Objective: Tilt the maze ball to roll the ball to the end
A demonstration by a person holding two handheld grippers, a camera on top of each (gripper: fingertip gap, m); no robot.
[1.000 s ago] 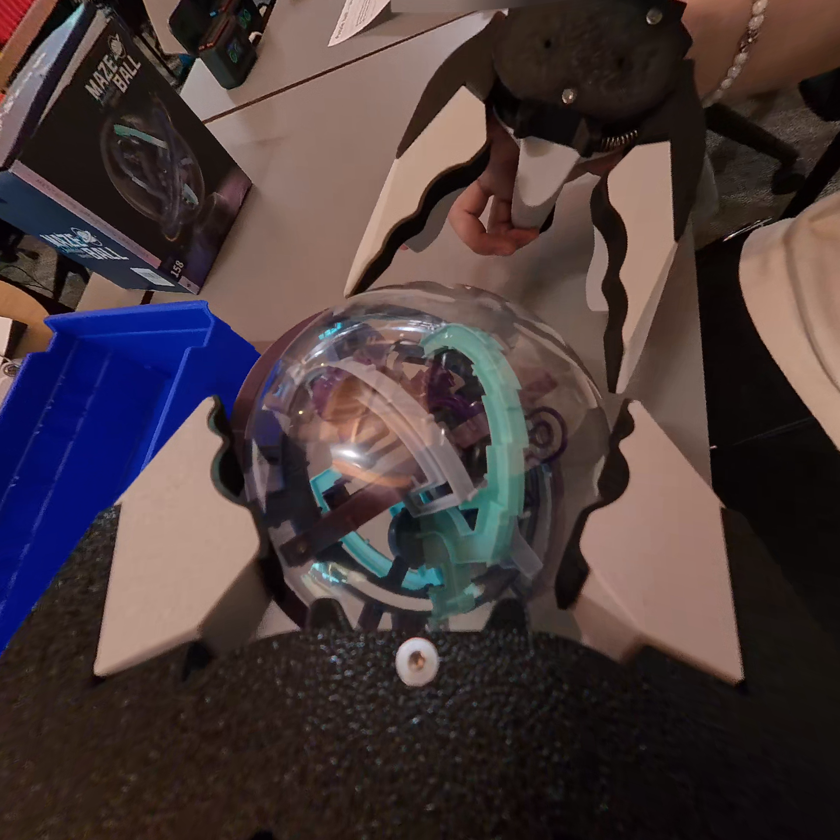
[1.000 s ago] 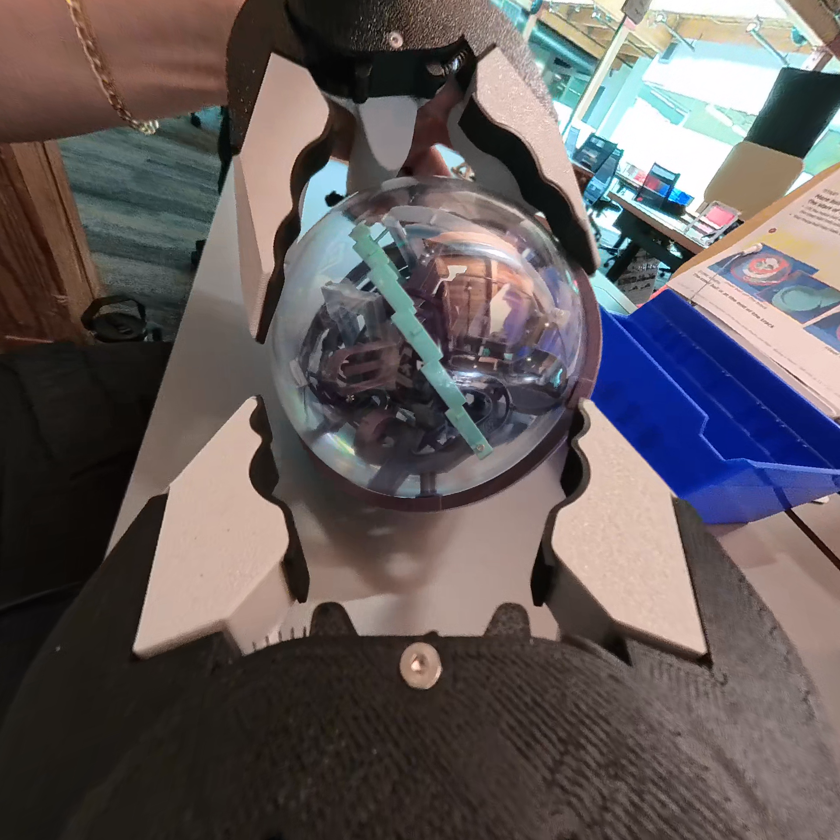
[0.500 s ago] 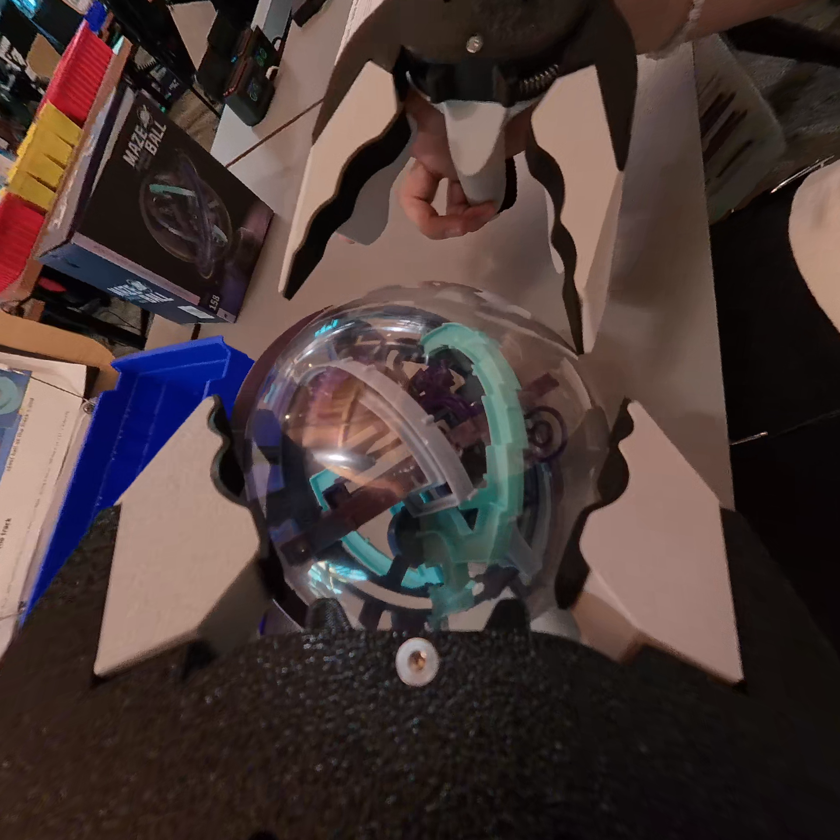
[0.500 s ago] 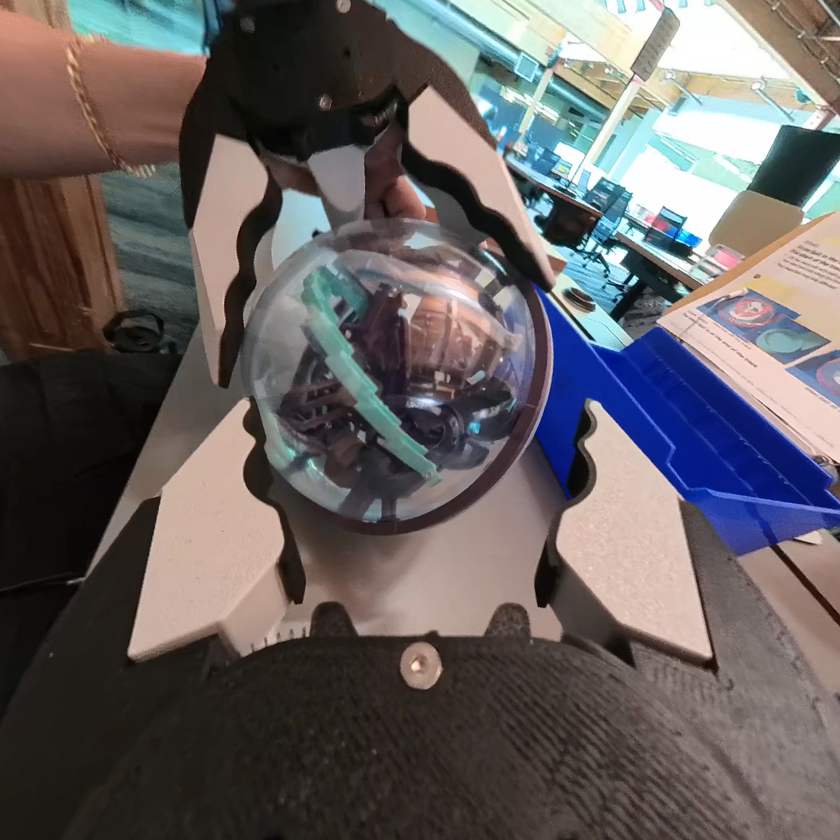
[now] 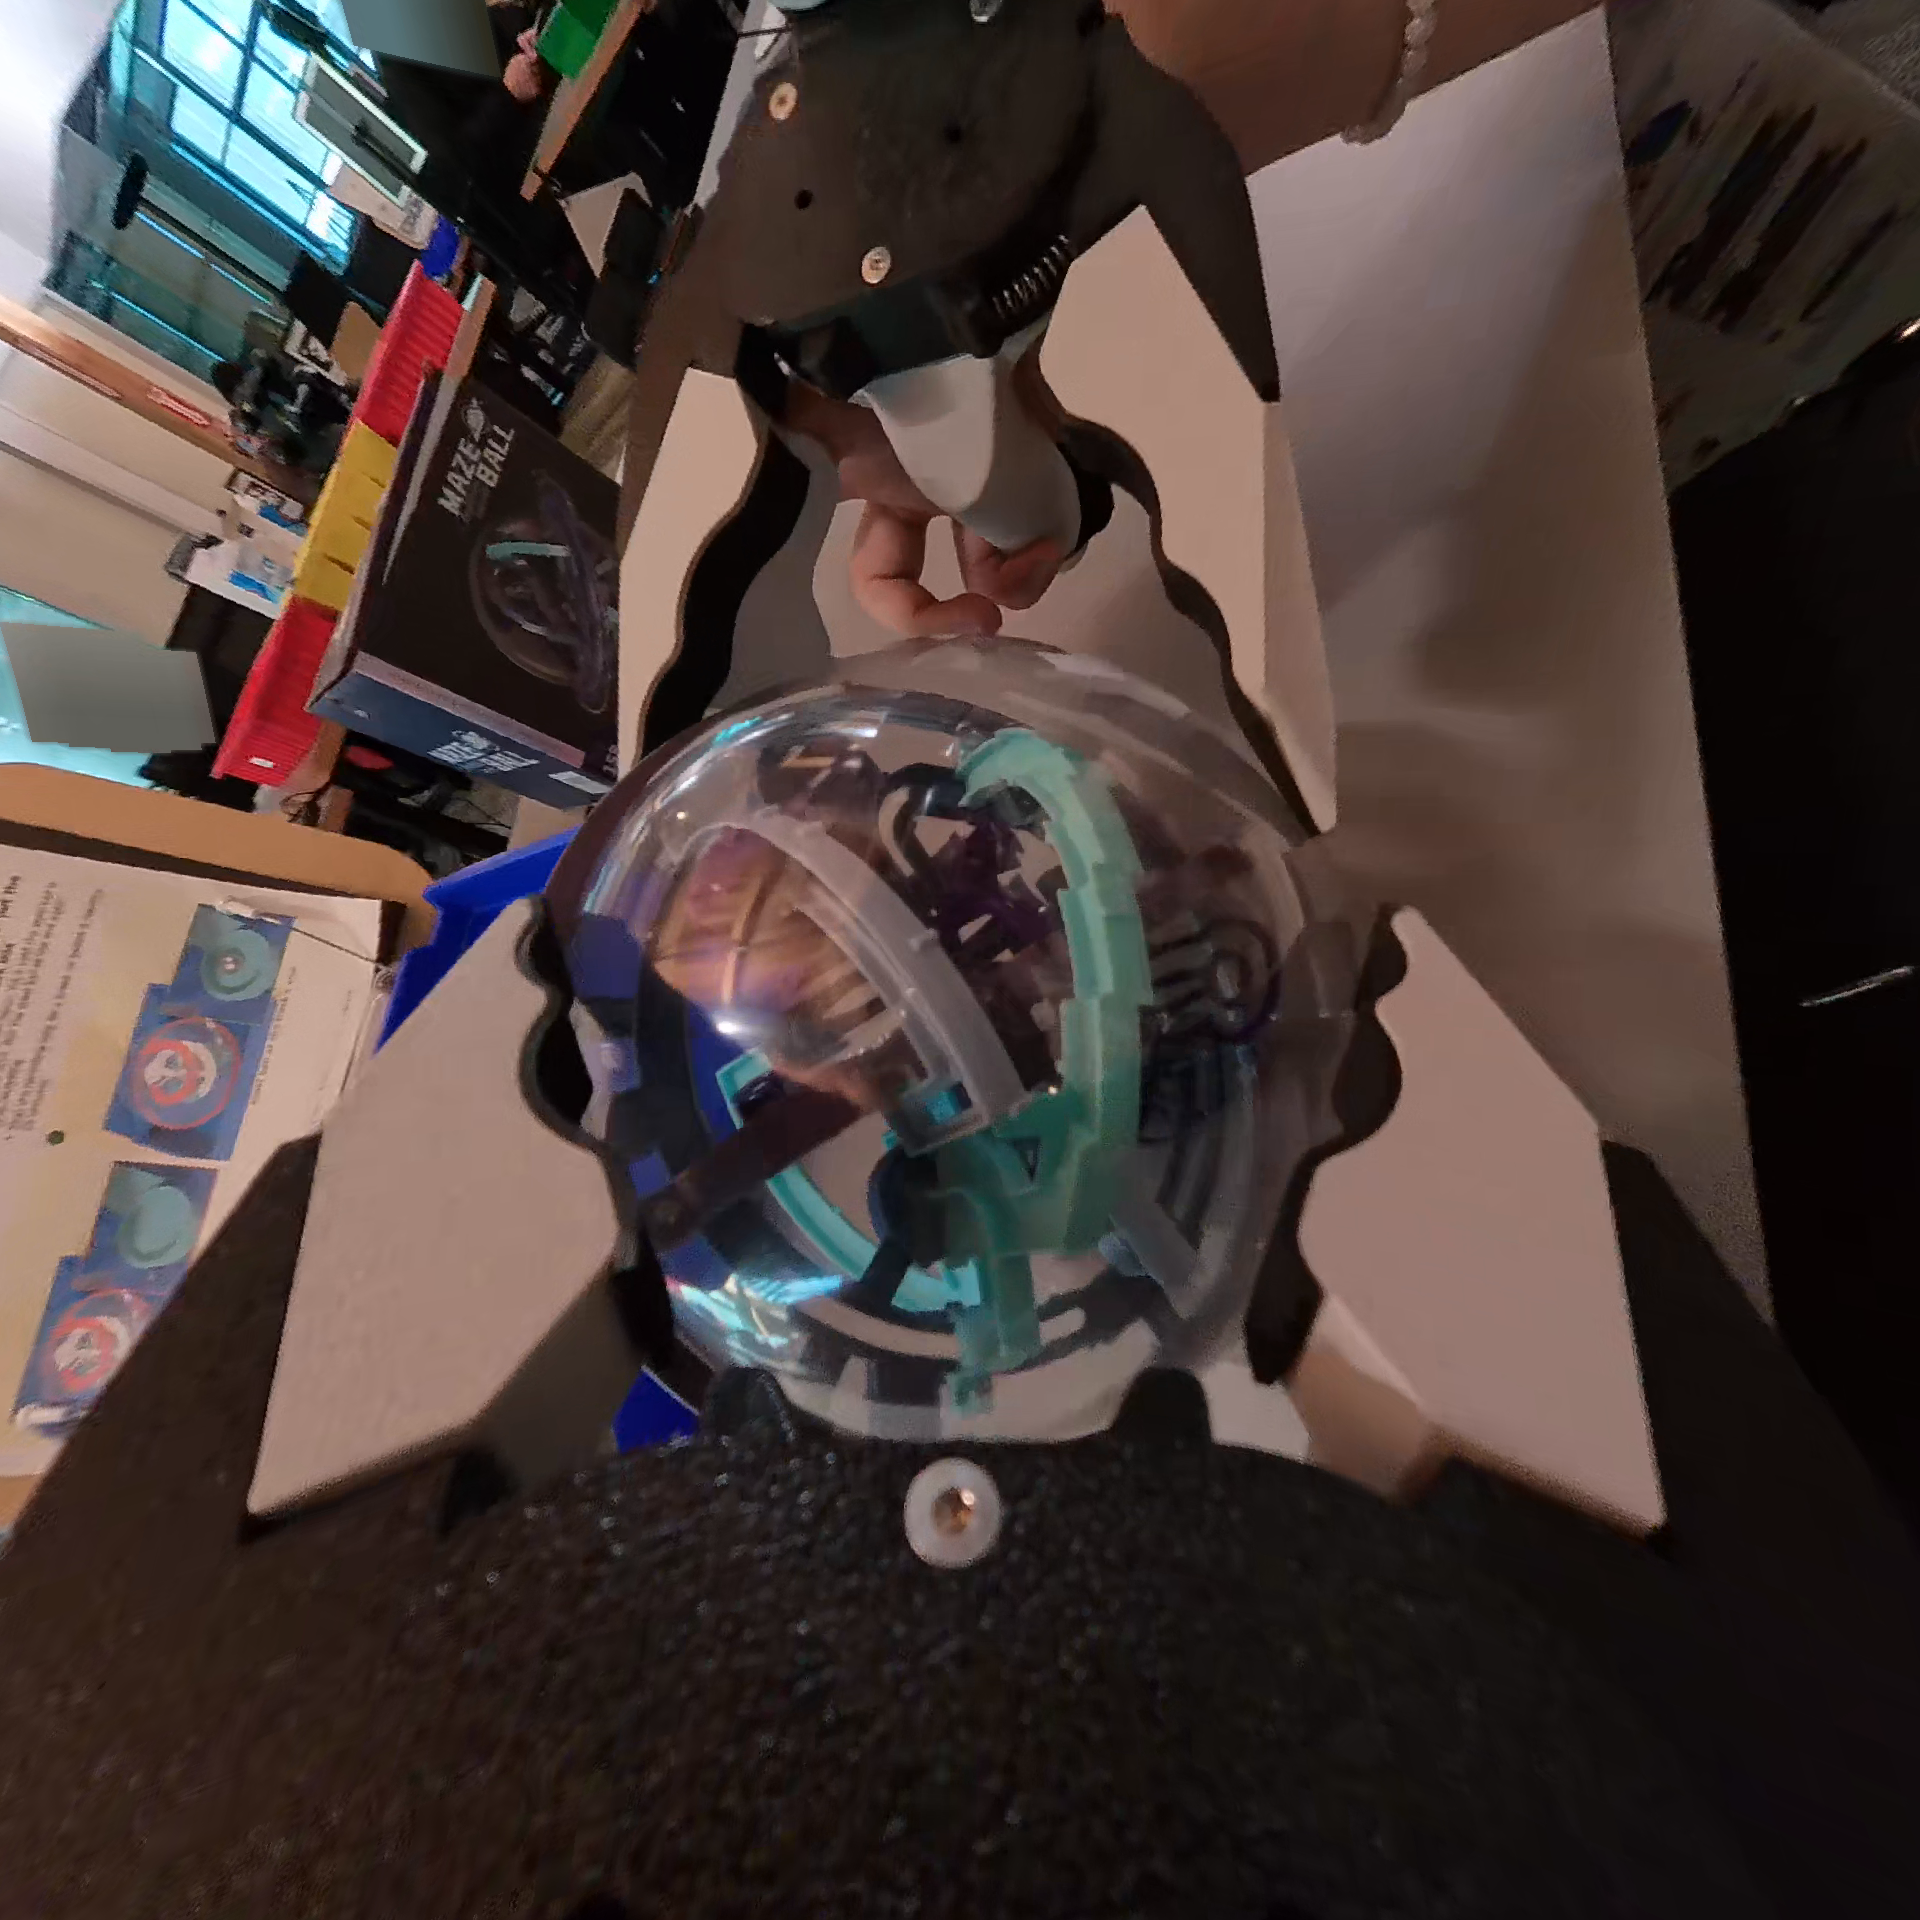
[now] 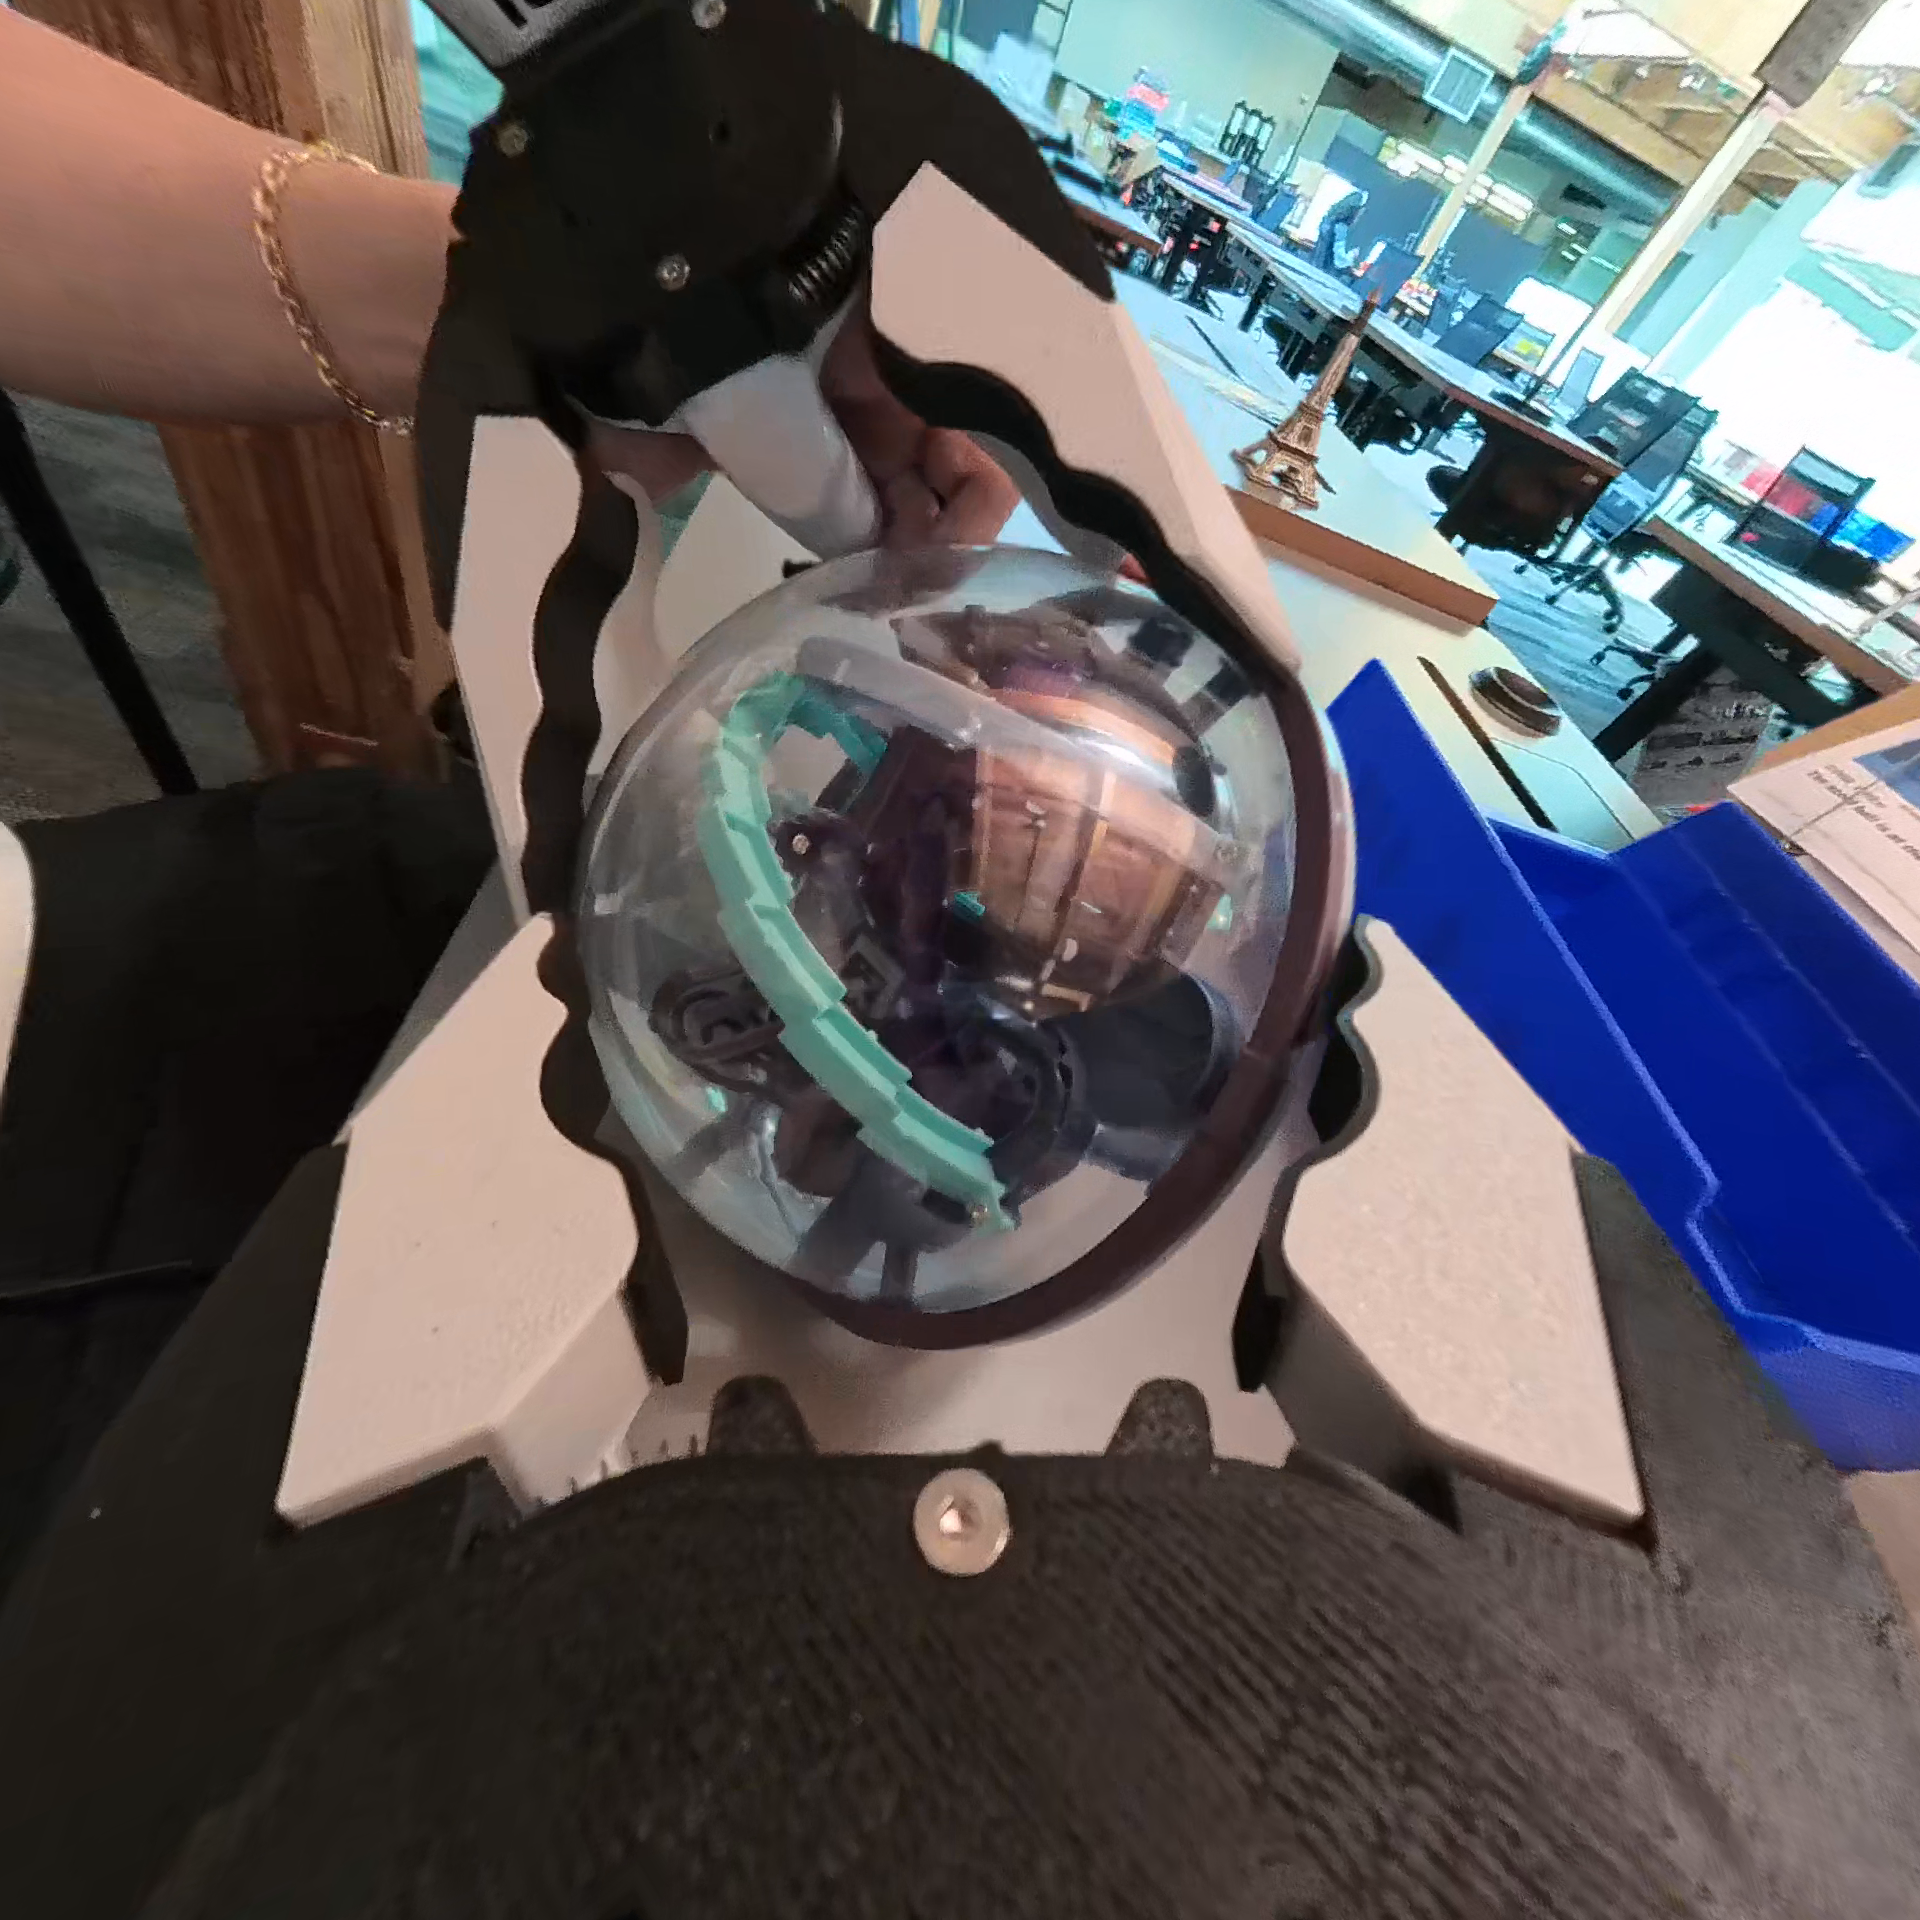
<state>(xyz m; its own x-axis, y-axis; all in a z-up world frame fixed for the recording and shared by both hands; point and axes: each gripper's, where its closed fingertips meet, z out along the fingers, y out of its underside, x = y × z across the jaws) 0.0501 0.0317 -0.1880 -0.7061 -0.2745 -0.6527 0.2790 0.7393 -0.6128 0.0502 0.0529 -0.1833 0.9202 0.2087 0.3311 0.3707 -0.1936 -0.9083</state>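
The maze ball [image 5: 935,1039] is a clear sphere with teal, purple and grey tracks inside and a dark rim around its middle. My left gripper [image 5: 961,914] is shut on it, with a grey finger [image 5: 447,1195] pressed on each side. My right gripper [image 5: 977,790] faces it from the far side and clasps the same ball. In the right wrist view the ball [image 6: 935,935] sits between my right gripper's [image 6: 956,935] fingers [image 6: 1455,1195], with the left gripper [image 6: 914,790] opposite. The ball is held tilted above the table. I cannot pick out the small ball inside.
A blue bin [image 6: 1662,1039] stands next to the ball and also shows in the left wrist view [image 5: 468,914]. The maze ball's dark box [image 5: 488,603] and a printed sheet [image 5: 156,1091] lie beyond. A small tower model [image 6: 1309,436] stands on the white table [image 5: 1455,623].
Both grippers have lifted and tilted the ball together. The table has dropped away and more of the room shows. In the right wrist view the ball now fills the gap between the fingers.
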